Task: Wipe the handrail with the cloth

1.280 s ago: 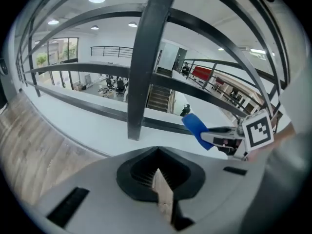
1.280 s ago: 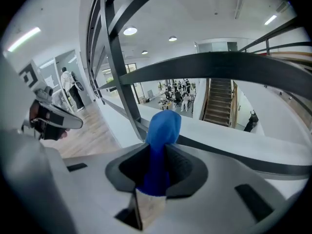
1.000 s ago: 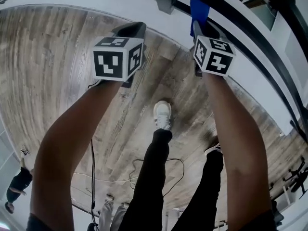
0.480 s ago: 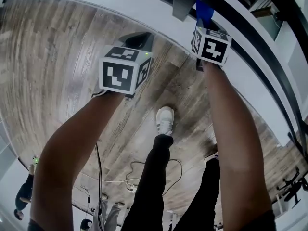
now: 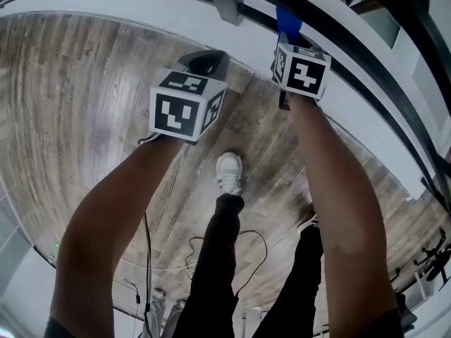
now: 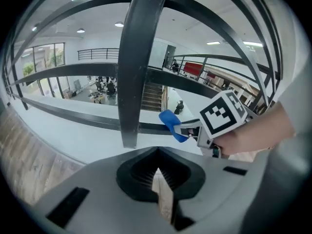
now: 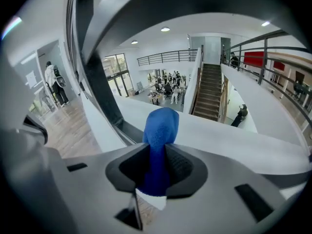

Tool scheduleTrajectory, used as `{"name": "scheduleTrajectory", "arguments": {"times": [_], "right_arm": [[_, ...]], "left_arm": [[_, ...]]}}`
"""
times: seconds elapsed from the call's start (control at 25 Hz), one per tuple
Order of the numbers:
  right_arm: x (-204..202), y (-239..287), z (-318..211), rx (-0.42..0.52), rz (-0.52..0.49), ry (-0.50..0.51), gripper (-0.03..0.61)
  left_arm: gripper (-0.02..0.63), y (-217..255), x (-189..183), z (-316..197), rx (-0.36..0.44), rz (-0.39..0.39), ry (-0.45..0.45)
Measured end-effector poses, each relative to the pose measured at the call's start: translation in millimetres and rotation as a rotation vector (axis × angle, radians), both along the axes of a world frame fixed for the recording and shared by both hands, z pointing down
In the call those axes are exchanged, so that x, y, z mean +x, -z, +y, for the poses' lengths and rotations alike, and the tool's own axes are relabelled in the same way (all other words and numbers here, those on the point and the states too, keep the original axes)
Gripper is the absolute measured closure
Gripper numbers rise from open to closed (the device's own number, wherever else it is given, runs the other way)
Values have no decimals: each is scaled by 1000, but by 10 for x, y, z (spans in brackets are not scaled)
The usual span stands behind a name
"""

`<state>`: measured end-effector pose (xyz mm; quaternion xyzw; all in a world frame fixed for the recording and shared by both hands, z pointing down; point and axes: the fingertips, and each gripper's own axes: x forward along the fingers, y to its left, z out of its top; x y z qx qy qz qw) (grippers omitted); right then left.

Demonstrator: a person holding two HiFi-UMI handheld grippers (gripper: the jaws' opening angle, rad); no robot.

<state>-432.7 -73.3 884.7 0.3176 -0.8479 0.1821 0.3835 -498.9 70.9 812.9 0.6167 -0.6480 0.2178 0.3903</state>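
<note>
Up at the railing: right gripper [image 5: 285, 39] clamps the blue cloth [image 5: 288, 21], which sits closer to the handrail [image 7: 161, 4] than a second ago.
– Touching yet?
– Can't tell. Left gripper [image 6: 161, 191] closed, empty. Wiping looks about to start.

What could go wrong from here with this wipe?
1. The right gripper pinches only a bunched part of the blue cloth. Beyond the handrail is an open drop to a lower floor with people, so a snag could send the cloth over.
2. A cable loops on the floor near the person's shoe, so sidestepping may trip them.
</note>
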Motion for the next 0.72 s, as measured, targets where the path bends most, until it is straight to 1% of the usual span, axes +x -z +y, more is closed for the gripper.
{"name": "scheduleTrajectory", "arguments": {"times": [0.12,0.24,0.48,0.72], "right_arm": [[365,6,-83,-11,-1,-22,479],[730,39,-175,-7,-3,-42,479],[1452,35,-368,-17,5,-66,479],[2218,26,-569,-20,4,-109,479]], "left_arm": [[611,-13,225,-121,-10,4,8],[611,34,426,-284,-2,19,35],[611,36,994,-623,8,16,26],[611,-49,1709,-897,-3,24,-56]]}}
